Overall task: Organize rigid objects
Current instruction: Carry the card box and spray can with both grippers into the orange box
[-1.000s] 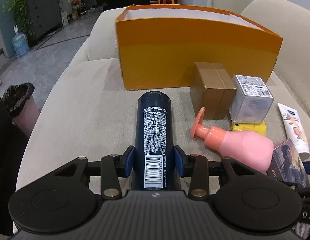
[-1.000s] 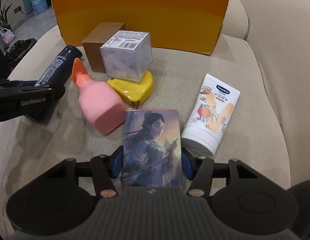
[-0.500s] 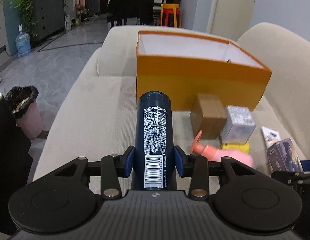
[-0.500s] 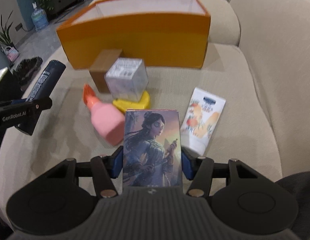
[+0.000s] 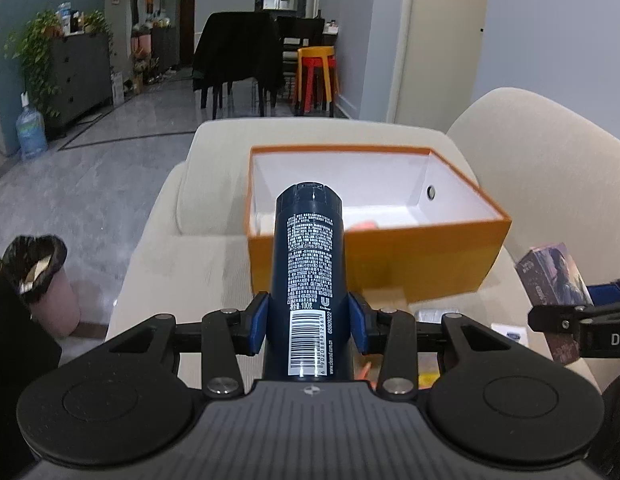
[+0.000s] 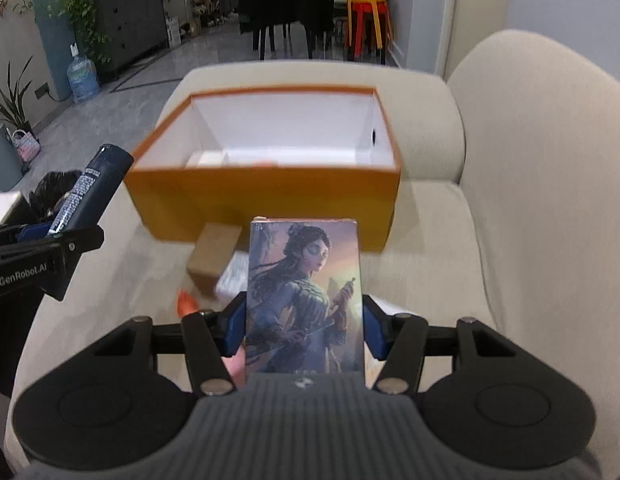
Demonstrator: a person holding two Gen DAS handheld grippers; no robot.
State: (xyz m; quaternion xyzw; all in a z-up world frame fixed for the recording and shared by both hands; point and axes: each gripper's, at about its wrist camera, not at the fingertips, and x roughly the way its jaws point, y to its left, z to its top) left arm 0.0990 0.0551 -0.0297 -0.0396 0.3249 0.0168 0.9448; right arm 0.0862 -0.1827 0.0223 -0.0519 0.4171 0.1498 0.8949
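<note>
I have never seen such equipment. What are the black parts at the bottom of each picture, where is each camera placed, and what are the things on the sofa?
There is no robot here. A person holds one hand-held gripper in each hand, and each carries a wide-angle camera looking forward along its jaws, so the black parts are the tool itself. One picture comes from the left gripper, whose jaws are shut on a dark blue bottle. The other comes from the right gripper, shut on an illustrated card box. Both are held above a beige sofa. Ahead stands an open orange box. On the cushion below lie a brown carton and some smaller items, mostly hidden.
</note>
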